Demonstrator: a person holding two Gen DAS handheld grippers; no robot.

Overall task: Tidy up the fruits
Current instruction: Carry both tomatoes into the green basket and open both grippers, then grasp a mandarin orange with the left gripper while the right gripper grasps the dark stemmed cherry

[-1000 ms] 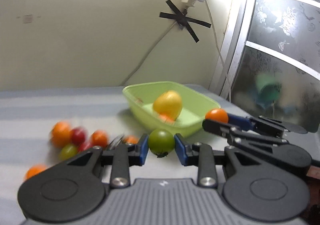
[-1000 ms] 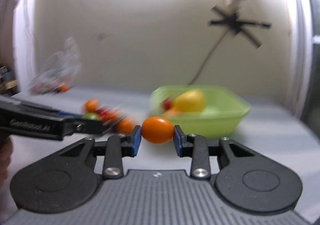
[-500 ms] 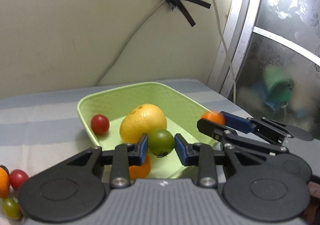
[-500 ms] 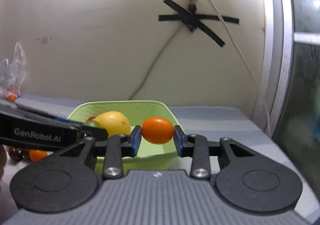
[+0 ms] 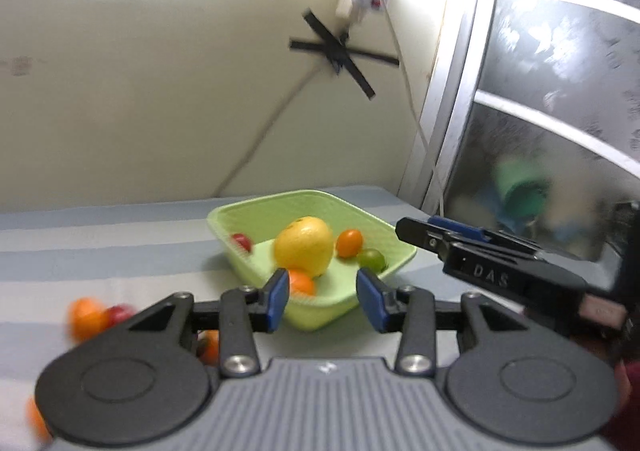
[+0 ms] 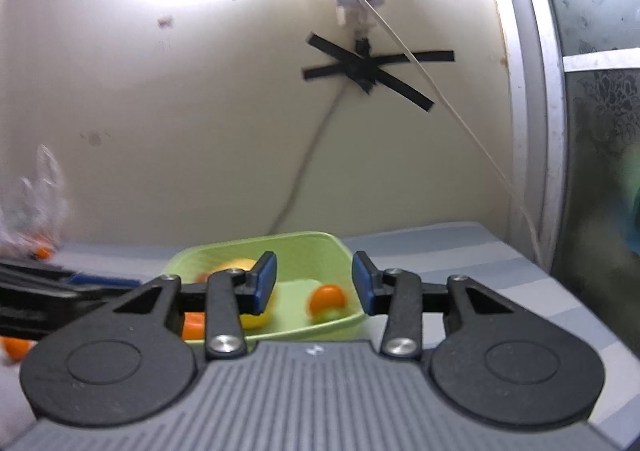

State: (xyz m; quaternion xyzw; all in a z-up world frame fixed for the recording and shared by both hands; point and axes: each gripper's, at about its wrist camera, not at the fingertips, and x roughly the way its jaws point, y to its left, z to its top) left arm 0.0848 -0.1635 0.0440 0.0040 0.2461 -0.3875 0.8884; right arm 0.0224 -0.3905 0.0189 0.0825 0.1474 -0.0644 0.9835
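A light green basket (image 5: 372,219) stands on the striped table; it also shows in the right wrist view (image 6: 320,247). In it lie a big yellow citrus (image 5: 304,247), a small orange tomato (image 5: 349,243), a green tomato (image 5: 372,259), a red one (image 5: 241,241) and an orange one (image 5: 301,283). My left gripper (image 5: 323,295) is open and empty, just before the basket's near rim. My right gripper (image 6: 314,282) is open and empty over the basket, above the orange tomato (image 6: 327,299) and the green one (image 6: 328,315). The right gripper's side (image 5: 492,263) shows at the basket's right.
Loose orange and red tomatoes (image 5: 96,317) lie on the table to the left of the basket. A wall with a taped cable (image 5: 340,55) stands behind. A frosted glass door (image 5: 560,131) stands at the right. A plastic bag (image 6: 32,211) lies far left.
Both grippers have opened and let go: the green tomato and the orange tomato now lie in the basket. Both grippers have drawn back a little from it.
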